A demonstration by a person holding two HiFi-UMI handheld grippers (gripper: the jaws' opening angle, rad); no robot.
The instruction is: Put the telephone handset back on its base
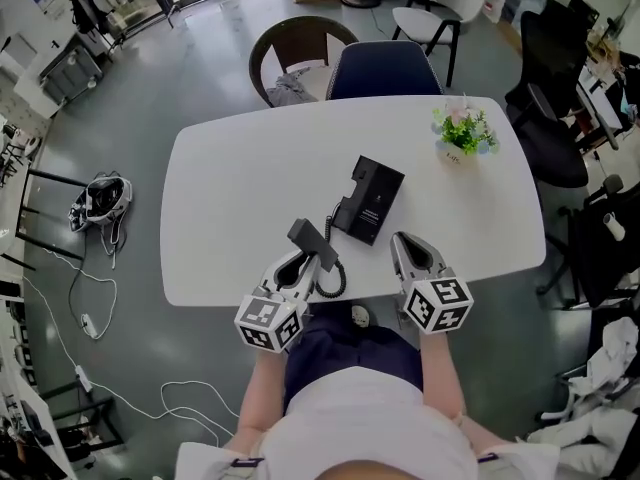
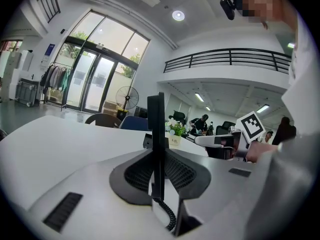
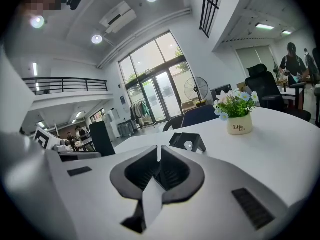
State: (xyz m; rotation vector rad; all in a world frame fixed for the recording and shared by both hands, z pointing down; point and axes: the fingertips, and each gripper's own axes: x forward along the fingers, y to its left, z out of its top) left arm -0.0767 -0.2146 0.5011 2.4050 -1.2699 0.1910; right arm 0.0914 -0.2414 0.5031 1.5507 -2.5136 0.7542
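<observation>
The left gripper (image 1: 300,266) has its jaws clamped on the black telephone handset (image 2: 159,134), pads pressing both flat faces. In the left gripper view the handset shows edge-on, a thin dark bar standing upright between the jaws, with the coiled cord (image 2: 168,215) leaving its lower end. The right gripper (image 1: 402,240) has its jaws together with nothing between them, and hovers over the near edge of the white table (image 1: 230,198).

In the head view the handset is held above the table's near edge, close to the person. The base (image 1: 368,200) lies flat on the table just ahead and to the right of it, near but apart. The cord loops between them. A small flower pot (image 1: 458,151) stands well beyond, at the far right.

The step appears to be carrying the handset to its cradle. To do it well, keep the grip firm and swing the handset forward and right. Turn it until it lines up with the base, lower it flat, and let go only once it is seated. Watch that the cord does not drag the base.

The handset's long axis runs diagonally, its free end pointing up and away to the left. The base's long axis slants the other way, far end to the right
</observation>
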